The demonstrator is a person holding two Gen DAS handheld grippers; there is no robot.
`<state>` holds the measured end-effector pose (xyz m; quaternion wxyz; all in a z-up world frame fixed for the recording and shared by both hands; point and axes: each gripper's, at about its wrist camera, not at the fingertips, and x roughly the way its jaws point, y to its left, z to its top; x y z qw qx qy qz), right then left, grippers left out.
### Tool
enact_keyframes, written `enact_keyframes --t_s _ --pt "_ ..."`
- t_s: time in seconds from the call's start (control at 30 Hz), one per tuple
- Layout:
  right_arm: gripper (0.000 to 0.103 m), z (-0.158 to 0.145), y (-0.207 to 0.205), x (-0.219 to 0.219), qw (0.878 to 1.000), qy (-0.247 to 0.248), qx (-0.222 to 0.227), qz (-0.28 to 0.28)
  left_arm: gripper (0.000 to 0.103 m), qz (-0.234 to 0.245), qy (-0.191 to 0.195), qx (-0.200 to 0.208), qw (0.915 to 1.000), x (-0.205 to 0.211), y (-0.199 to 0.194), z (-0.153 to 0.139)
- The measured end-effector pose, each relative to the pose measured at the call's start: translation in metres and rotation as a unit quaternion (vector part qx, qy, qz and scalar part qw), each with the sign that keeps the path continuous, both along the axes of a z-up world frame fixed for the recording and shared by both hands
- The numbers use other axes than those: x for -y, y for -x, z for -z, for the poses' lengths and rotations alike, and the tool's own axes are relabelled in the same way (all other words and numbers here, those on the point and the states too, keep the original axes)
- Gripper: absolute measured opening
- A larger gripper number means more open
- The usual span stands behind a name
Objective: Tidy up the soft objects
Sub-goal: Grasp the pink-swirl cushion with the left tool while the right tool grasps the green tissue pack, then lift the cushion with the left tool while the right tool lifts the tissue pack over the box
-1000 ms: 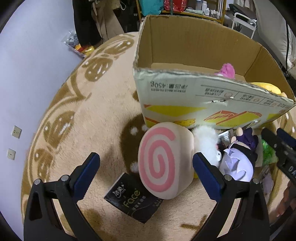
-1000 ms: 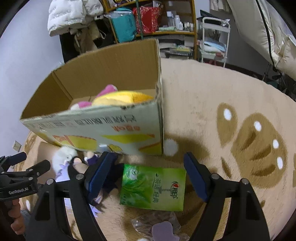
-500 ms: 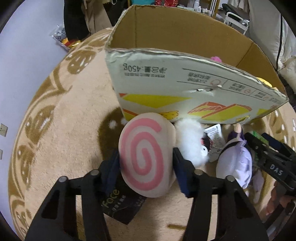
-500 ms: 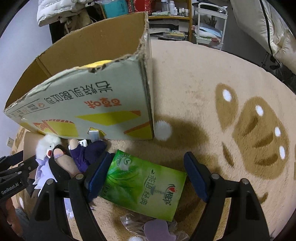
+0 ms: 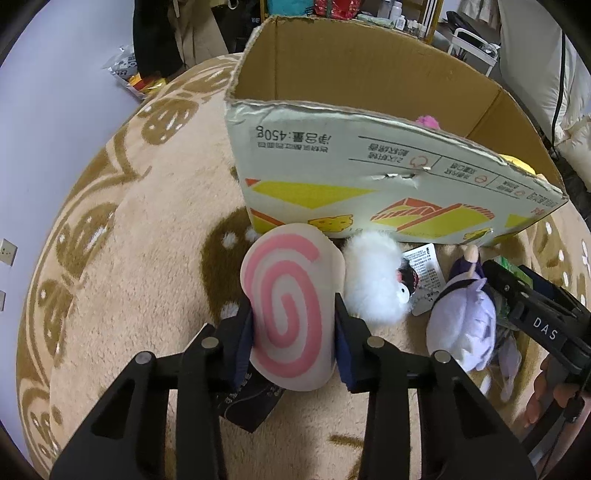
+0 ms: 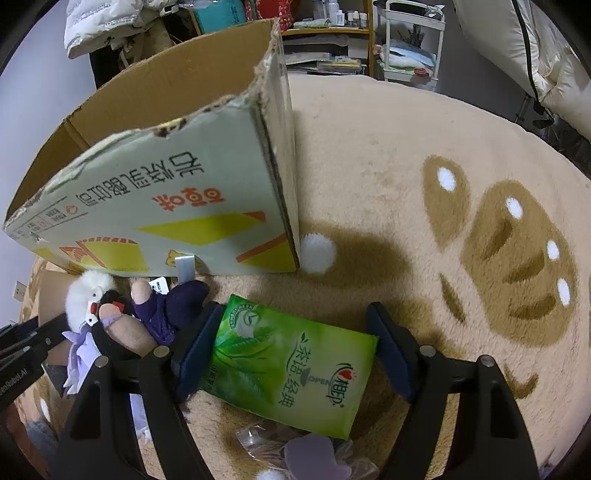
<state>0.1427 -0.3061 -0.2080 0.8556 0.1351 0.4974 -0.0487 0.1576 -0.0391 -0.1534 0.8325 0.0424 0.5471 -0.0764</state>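
A round plush with a pink spiral stands on the rug in front of a cardboard box. My left gripper is closing on it, and both blue pads press its sides. Right of it lie a white fluffy toy and a purple-haired doll. In the right wrist view, a green tissue pack lies flat between the closing jaws of my right gripper, its pads at the pack's ends without squeezing it. A pink toy and a yellow one show inside the box.
A black tissue pack lies under the spiral plush. A clear bag with a lavender piece sits near the green pack. The box stands close ahead on the beige rug. Shelves and bedding lie beyond.
My left jaws went from wide open around the spiral plush to pressed on its sides. The right gripper sank closer over the green pack, its jaws a little narrower.
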Motion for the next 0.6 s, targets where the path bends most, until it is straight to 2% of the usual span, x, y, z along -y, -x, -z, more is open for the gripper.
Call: enact_keyframes --t_s 0.27,0.6 --pt "0.082 -0.014 0.008 -0.003 1.000 0.005 0.028 -0.009 0.037 -0.015 0.002 0.003 0.9999 -0.005 0.004 -0.006" --pt "0.082 -0.038 0.025 -0.012 0.997 0.021 0.074 -0.006 0.037 -0.031 -0.018 0.052 0.9980 -0.008 0.022 -0.032"
